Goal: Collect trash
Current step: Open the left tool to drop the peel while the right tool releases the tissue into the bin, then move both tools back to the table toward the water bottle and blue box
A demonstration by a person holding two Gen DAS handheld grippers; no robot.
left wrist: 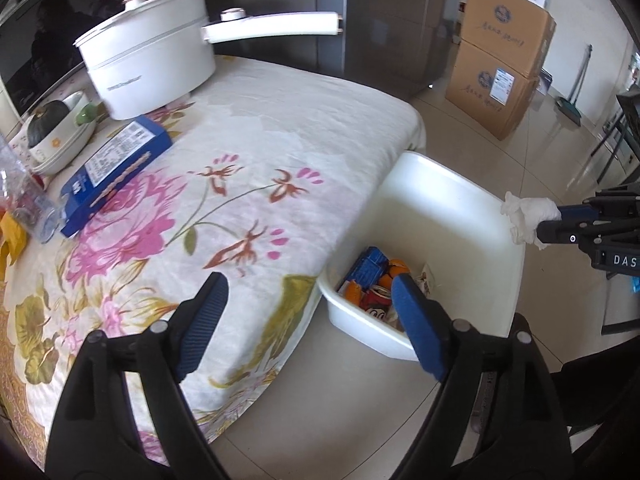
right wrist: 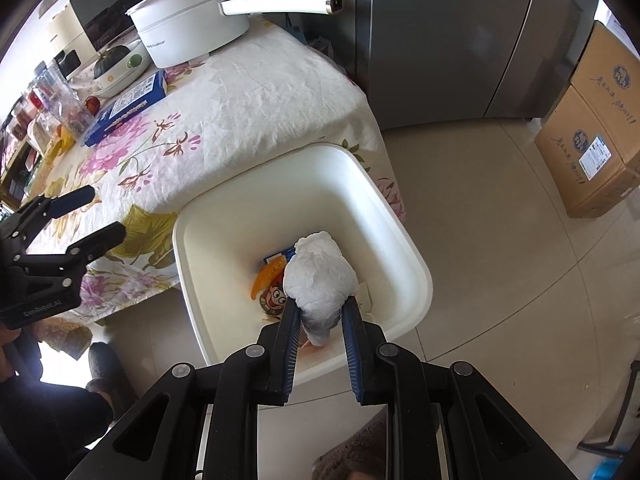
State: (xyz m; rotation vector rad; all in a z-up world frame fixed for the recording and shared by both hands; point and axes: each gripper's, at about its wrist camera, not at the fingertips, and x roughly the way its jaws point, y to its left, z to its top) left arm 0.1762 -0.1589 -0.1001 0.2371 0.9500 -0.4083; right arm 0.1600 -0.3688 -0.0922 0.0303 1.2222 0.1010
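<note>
Two grippers are at work near the white bin (right wrist: pixel 416 264), which stands on the floor right beside the table (left wrist: pixel 280 120) with the flowery cloth. The right gripper (right wrist: pixel 318 312) hangs over the bin and its two blue fingers squeeze a crumpled white tissue (right wrist: pixel 320 276). The tissue is above the bin, not in it yet. Down in the bin there are already a blue wrapper (left wrist: pixel 370 266), some orange peel (left wrist: pixel 394 272) and a red can (left wrist: pixel 378 304). The left gripper (left wrist: pixel 308 304) sits over the bin's edge nearest the table, and its fingers are spread wide with nothing between them. The tissue looks very light and soft, so it squashes easily and will not break. A gentle pinch around its middle, like the one it has now, should be enough to hold it. It may cling to the ribbed pads a little when they let go. It would likely drop slowly and could drift, so letting go low over the middle of the bin seems safest. On the table behind the bin lies a blue box (left wrist: pixel 116 168), and it cannot be told whether that is trash.
</note>
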